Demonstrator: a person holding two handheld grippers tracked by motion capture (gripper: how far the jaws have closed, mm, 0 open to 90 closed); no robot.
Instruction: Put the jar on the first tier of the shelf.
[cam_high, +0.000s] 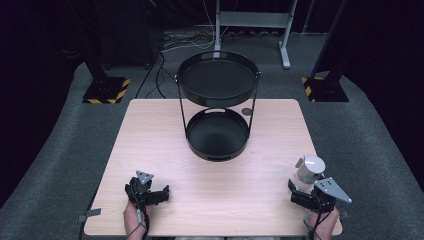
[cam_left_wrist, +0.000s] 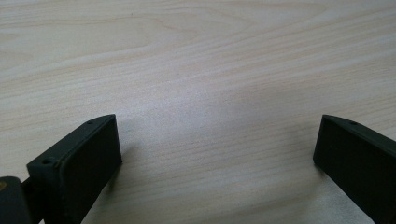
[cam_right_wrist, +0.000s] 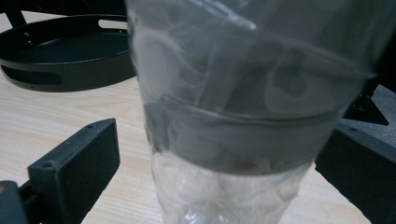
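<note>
One clear plastic bottle (cam_right_wrist: 243, 116) near table (cam_high: 210, 195) right front corner, between your right gripper (cam_high: 306, 199) jaws, spread, not clamped. Light, thin-walled, slick: grip grey band, gently. Left gripper (cam_high: 159, 195) spread, empty.

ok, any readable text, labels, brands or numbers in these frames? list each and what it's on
None readable.
Clear plastic cup between the right gripper's open jaws: grey band and pale shapes, too blurred to tell whether they are print.
Two-tier black tray stand: no marking visible.
Floor bases: yellow-black hazard stripes, no words.
Table ahead of the left gripper: bare wood grain.
</note>
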